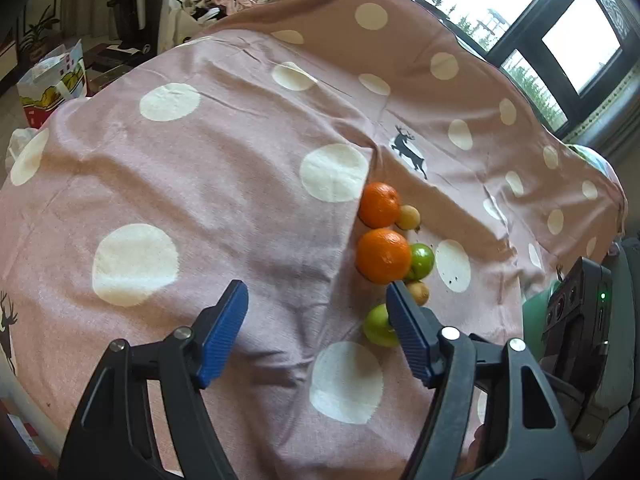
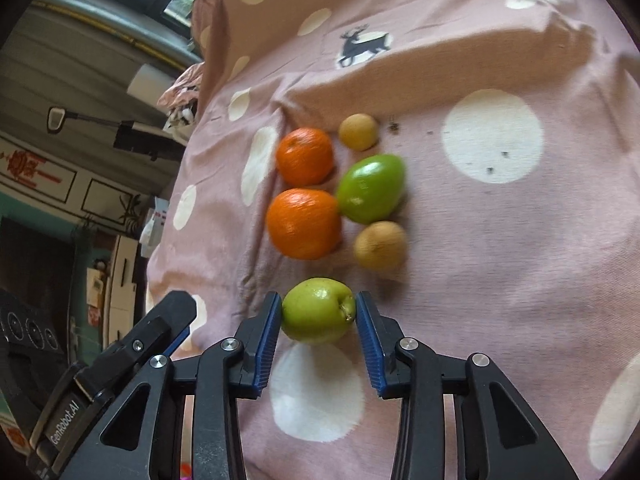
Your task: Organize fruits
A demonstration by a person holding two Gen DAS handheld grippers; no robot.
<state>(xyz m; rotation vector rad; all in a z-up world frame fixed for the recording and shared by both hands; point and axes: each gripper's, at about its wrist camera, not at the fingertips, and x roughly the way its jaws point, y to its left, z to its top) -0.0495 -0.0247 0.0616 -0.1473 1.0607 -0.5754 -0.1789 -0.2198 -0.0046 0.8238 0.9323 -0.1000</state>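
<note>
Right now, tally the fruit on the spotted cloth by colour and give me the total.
Orange: 2
Green: 2
Yellow-brown: 2
Total: 6

Black grippers (image 2: 316,316) with ribbed blue jaws, silver screws

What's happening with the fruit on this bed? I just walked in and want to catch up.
A person is sorting fruit on a pink polka-dot cloth with two handheld grippers. The right gripper has its blue pads on either side of a green apple, touching or nearly so. The left gripper is open with nothing between its pads. Just beyond lie two oranges, a second green apple and two small tan fruits, clustered together.
</note>
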